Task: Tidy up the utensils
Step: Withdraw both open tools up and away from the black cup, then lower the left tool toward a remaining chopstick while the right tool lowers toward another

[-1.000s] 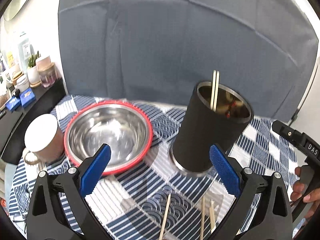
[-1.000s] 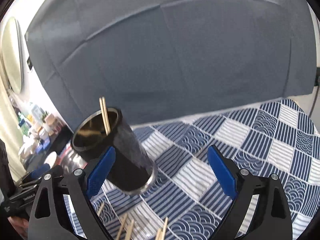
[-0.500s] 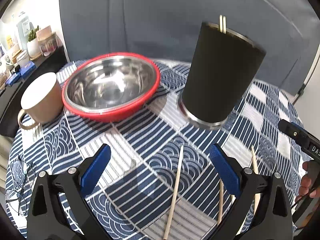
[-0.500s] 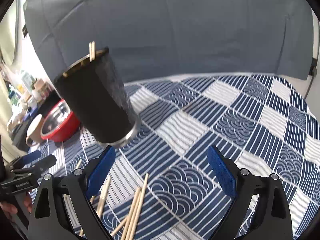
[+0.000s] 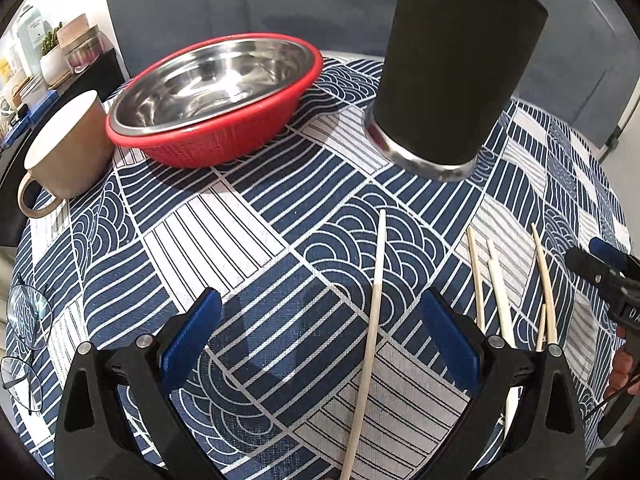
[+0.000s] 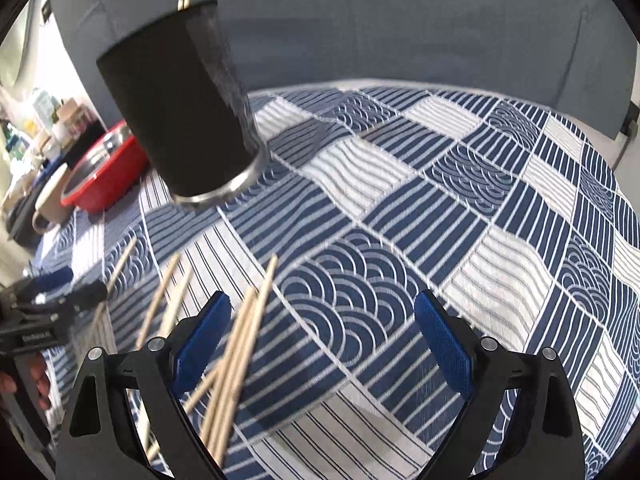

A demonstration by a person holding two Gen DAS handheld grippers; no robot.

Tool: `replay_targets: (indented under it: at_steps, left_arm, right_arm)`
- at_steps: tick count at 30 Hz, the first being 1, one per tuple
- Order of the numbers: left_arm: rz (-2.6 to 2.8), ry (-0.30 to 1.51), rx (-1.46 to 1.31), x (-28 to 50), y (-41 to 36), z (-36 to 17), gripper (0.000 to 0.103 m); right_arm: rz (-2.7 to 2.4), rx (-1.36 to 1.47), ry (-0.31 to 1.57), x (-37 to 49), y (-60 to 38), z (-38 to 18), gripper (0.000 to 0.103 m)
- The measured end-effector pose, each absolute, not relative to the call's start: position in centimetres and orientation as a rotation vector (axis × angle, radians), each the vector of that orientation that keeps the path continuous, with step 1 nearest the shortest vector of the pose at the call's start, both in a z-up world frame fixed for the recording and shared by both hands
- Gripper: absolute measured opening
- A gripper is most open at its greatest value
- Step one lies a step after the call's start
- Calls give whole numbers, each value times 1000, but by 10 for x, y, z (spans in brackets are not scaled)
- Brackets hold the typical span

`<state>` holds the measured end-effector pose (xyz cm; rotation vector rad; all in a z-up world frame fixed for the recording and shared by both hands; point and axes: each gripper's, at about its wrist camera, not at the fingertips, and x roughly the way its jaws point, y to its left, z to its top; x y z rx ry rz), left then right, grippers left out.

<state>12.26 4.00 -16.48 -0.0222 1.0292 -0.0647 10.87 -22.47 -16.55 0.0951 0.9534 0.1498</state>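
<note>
Both your grippers hung spread and empty over the loose chopsticks.

Your left gripper [image 5: 320,340] straddled a single chopstick [image 5: 372,320] on the patterned cloth [image 5: 248,240]; your right gripper [image 6: 324,344] sat just beside a bundle of chopsticks [image 6: 240,344]. The black cup [image 5: 456,64] stood beyond, near the red bowl [image 5: 216,92] and beige mug [image 5: 68,144], two chopstick tips [image 6: 184,2] poking out.
</note>
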Motion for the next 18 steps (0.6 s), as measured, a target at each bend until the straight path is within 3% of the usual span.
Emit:
replay_targets:
  at_steps: [18]
  left_arm:
    - [-20,1056,34,137,39,-175,99]
  right_arm:
    - [116,-23,1002,101,-211,-180,91]
